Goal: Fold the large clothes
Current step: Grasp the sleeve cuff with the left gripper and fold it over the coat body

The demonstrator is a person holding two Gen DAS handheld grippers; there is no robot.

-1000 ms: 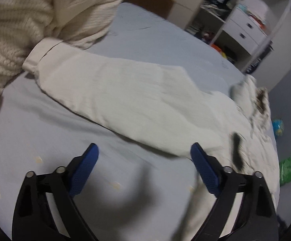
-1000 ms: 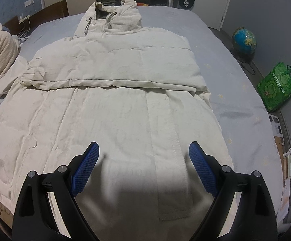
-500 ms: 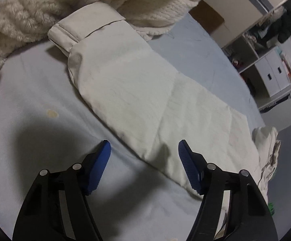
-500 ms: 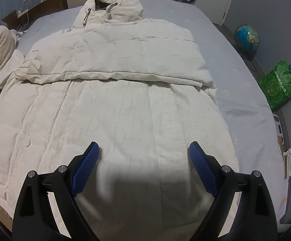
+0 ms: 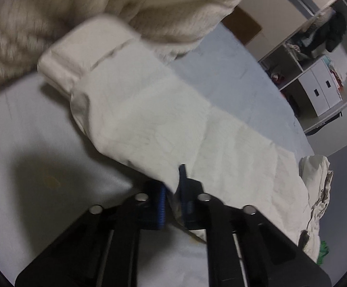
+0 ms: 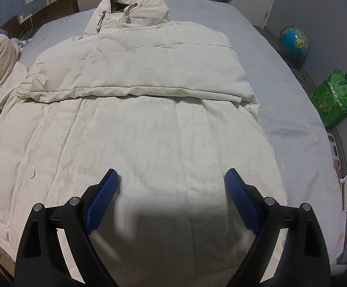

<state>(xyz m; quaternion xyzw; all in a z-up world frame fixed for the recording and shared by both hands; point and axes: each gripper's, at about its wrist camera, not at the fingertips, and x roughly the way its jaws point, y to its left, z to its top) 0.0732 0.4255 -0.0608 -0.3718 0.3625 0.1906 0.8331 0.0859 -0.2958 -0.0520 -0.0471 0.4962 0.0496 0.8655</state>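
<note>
A large off-white hooded coat lies flat on the bed, hood at the far end, with one sleeve folded across its chest. My right gripper is open and empty, hovering over the coat's lower front. In the left wrist view the coat's other sleeve stretches across the sheet, its cuff at the upper left. My left gripper is shut on the near edge of this sleeve.
A cream knitted blanket is heaped at the head of the bed, touching the cuff. A globe and a green bag stand on the floor to the right. White shelves stand beyond the bed.
My left gripper moved in to the sleeve's edge and closed on it. My right gripper barely shifted over the coat and stayed open.
</note>
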